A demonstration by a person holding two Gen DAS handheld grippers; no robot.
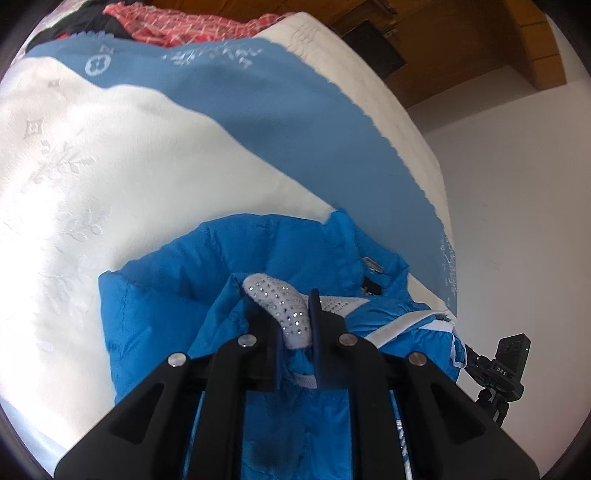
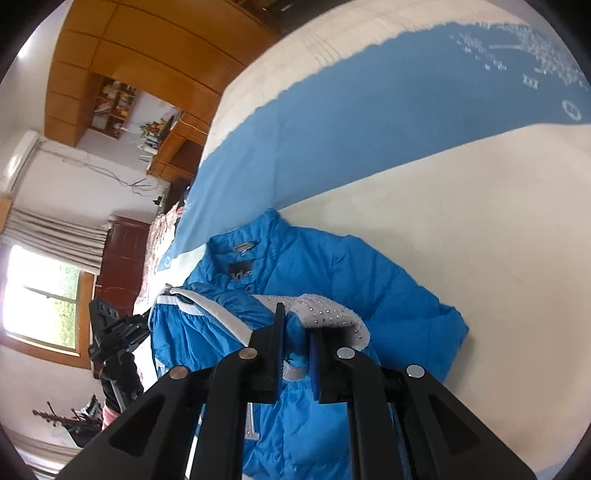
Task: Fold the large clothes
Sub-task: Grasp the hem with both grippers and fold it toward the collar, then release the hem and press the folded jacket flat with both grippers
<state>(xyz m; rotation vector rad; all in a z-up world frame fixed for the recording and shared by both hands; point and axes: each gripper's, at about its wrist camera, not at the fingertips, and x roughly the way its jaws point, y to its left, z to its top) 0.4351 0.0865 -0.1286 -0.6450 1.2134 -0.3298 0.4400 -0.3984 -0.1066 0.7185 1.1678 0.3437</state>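
A bright blue padded jacket (image 1: 166,295) (image 2: 369,280) lies on the bed, collar and label facing up. My left gripper (image 1: 286,308) is shut on a white studded trim piece (image 1: 277,295) of the jacket, with blue fabric bunched around its fingers. My right gripper (image 2: 297,321) is likewise shut on white studded trim (image 2: 332,310), lifted over the jacket's body. The right gripper (image 1: 506,362) shows at the right edge of the left wrist view. The left gripper (image 2: 110,332) shows at the left of the right wrist view. The jacket's lower part is hidden beneath the grippers.
The bed cover (image 1: 110,166) is white with a wide blue band (image 1: 277,122) (image 2: 369,122). Red plaid clothes (image 1: 184,22) and a dark garment (image 1: 85,22) are piled at the bed's far end. Wooden cabinets (image 2: 129,44) and a window (image 2: 44,295) stand beyond the bed.
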